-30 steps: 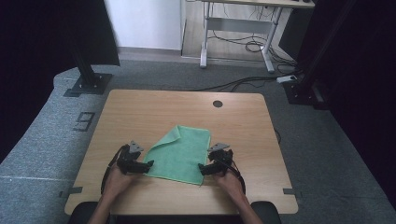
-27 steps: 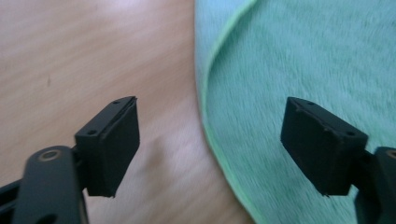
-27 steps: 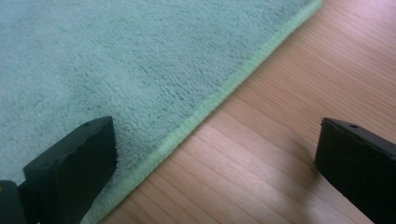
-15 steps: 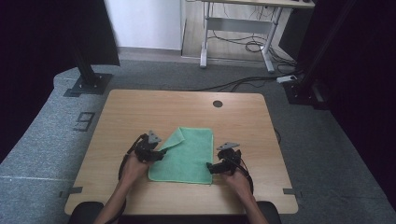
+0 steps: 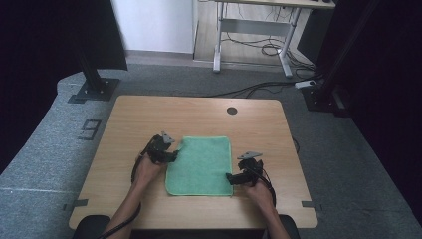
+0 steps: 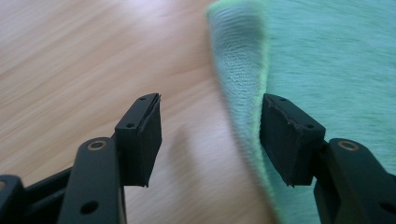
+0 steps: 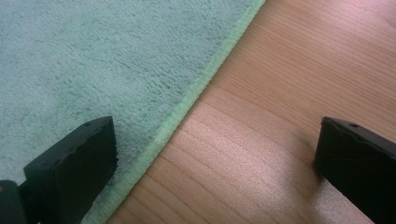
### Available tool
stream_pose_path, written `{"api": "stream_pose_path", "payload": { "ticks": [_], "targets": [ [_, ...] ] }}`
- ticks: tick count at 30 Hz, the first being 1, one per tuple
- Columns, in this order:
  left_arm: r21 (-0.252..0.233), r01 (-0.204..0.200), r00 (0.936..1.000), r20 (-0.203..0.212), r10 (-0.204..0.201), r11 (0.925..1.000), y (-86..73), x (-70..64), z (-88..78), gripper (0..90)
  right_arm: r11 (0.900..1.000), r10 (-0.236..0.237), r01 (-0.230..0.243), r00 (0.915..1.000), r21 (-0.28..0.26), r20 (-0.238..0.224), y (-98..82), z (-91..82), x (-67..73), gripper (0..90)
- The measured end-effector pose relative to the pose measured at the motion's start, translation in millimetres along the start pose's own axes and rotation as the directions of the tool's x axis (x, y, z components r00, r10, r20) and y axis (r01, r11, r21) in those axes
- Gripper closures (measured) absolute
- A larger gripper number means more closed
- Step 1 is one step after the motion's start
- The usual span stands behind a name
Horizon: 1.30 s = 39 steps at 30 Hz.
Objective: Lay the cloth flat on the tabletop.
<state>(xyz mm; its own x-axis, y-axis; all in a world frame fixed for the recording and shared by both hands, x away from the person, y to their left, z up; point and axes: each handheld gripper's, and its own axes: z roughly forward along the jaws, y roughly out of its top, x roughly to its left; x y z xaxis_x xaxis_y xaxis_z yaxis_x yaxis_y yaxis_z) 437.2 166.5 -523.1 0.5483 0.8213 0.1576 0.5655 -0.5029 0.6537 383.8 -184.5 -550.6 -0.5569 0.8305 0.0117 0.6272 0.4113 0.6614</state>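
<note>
A green cloth (image 5: 201, 164) lies flat and square on the wooden table (image 5: 149, 119). My left gripper (image 5: 175, 155) lies low at the cloth's left edge. In the left gripper view its jaws (image 6: 210, 121) stand partly apart and have just been opening a little. Bare wood (image 6: 70, 56) lies between them, and the curled-up hem of the cloth (image 6: 336, 60) runs just inside the right jaw; the pads do not press on it. My right gripper (image 5: 230, 178) is at the cloth's near right corner. It is open (image 7: 217, 140) wide and straddles the hem, one jaw over the cloth (image 7: 93, 56), the other over wood (image 7: 303, 70).
A round cable hole (image 5: 232, 110) sits near the table's far edge. Beyond the table are a black stand base (image 5: 92, 89) on the left, another desk's legs (image 5: 217, 50) and cables on the floor. Bare wood surrounds the cloth on all sides.
The cloth lay askew and now lies square to the table. My left gripper has moved away from me and to the right along the cloth's left edge; the right gripper has shifted slightly right.
</note>
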Motion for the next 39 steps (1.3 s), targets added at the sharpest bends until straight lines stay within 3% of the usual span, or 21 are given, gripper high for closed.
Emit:
{"api": "stream_pose_path", "payload": {
  "ticks": [2, 7, 12, 17, 24, 27, 30, 39],
  "targets": [
    [-0.017, 0.029, 0.9995, 0.015, -0.029, 0.9994, -3.5, 6.8, -9.3, 32.6, 1.0, -0.002, 0.002, 1.0, 0.007, -0.001, 0.6, -0.3, 0.4, 0.0],
    [-0.037, 0.034, 0.997, 0.071, -0.031, 0.9988, -13.3, 1.4, -19.6, 21.3, 1.0, 0.0, 0.0, 1.0, 0.003, -0.009, 2.8, -2.0, -0.6, 1.0],
    [0.003, 0.018, 0.9906, 0.136, -0.018, 0.9998, -40.0, -11.2, -26.4, 13.8, 1.0, 0.001, 0.0, 0.9996, -0.019, 0.028, 6.6, -1.3, -4.5, 1.0],
    [0.019, 0.017, 0.9923, 0.122, -0.019, 0.9997, -50.6, -13.1, -25.3, 13.7, 1.0, 0.009, -0.009, 0.9997, -0.001, 0.023, 4.3, 1.9, -6.1, 0.6],
    [-0.023, 0.032, 0.9945, 0.1, -0.029, 0.9992, -51.2, -13.8, -20.7, 13.8, 1.0, 0.027, -0.027, 0.9995, -0.005, 0.019, 0.2, -0.4, -10.8, 0.6],
    [-0.037, 0.052, 0.9923, 0.114, -0.047, 0.9979, -53.9, -12.1, -19.6, 13.7, 1.0, 0.028, -0.028, 0.9994, -0.008, 0.019, -0.8, -0.9, -11.3, 0.6],
    [-0.031, 0.094, 0.9854, 0.145, -0.089, 0.9951, -56.0, -8.0, -18.1, 13.7, 1.0, 0.026, -0.026, 0.9995, -0.013, 0.018, -1.3, -0.8, -11.5, 0.4],
    [-0.031, 0.092, 0.9853, 0.147, -0.087, 0.9952, -56.0, -7.8, -18.0, 13.2, 0.999, 0.023, -0.023, 0.9996, -0.027, 0.014, -2.9, -0.2, -12.5, 0.0]
  ]
}}
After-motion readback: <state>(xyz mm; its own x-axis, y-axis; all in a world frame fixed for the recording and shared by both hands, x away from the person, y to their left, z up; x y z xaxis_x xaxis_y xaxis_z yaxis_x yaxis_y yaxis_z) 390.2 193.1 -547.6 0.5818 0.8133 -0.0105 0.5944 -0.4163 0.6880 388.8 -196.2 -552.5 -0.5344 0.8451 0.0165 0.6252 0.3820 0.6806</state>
